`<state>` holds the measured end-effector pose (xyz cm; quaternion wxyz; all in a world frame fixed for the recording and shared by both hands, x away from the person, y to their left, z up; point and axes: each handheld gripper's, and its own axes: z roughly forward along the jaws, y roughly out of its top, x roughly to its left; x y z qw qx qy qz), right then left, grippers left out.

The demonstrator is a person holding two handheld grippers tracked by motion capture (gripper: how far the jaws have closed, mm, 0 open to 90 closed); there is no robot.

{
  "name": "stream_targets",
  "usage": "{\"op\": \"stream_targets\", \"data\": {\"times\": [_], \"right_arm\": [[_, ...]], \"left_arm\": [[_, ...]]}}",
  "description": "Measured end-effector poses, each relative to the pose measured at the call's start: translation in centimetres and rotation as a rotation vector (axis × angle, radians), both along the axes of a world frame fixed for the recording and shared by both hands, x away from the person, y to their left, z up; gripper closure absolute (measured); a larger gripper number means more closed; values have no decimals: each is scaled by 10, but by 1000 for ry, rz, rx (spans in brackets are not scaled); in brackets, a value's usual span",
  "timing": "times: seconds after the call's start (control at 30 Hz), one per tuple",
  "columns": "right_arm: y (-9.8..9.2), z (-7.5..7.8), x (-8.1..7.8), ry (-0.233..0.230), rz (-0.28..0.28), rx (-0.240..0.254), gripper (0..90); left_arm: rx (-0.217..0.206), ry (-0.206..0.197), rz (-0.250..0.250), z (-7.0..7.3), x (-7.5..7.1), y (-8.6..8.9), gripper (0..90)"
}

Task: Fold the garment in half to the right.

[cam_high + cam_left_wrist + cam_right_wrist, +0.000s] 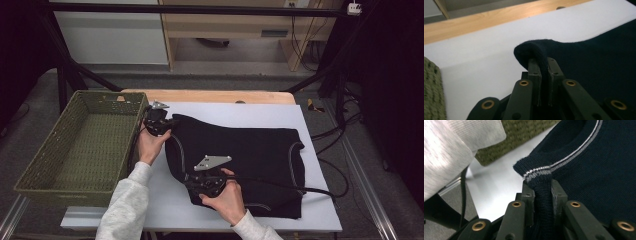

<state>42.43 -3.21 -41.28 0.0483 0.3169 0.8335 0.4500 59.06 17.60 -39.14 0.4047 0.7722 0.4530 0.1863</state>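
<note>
- The surface is a pale grey-white rectangular mat [310, 200] laid over a light wooden table [210, 96]; a strip of the wood shows along the far edge; the mat's near edge hangs level with the table's front.
- A dark navy knitted garment with thin pale stripes along its seams [245, 160] lies spread across the middle and right of the mat; its left edge is bunched and lifted, its right part flat, reaching close to the near right corner.
- The left gripper [167, 125] sits at the garment's far left corner, near the mat's far left edge; in the left gripper view its jaws are pressed together on a rolled fold of the knit [534, 50], the pads squeezing the cloth between them.
- The right gripper [192, 182] is at the garment's near left edge, toward the mat's front; in the right gripper view its jaws are clamped on a striped hem corner [536, 173], with the cloth filling the narrow gap.
- A green woven rectangular basket [35, 170] stands just beside the mat's left edge, on the table's left side.
- The person's light grey sleeves [125, 200] come in from the near edge.
- Around the table: grey floor [30, 105], black frame bars [65, 75], a white panel [110, 35] and wooden furniture [225, 25] at the far wall; black cables [330, 135] trail on the right.
</note>
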Motion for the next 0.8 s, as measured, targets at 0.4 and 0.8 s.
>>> {"op": "stream_targets", "data": {"times": [0.4,0.8], "right_arm": [[-4,26,1,-57,5,71,777],[4,41,0,-87,25,118,777]], "left_arm": [[7,-35,3,34,-5,4,840],[19,-67,19,62,-15,16,840]]}}
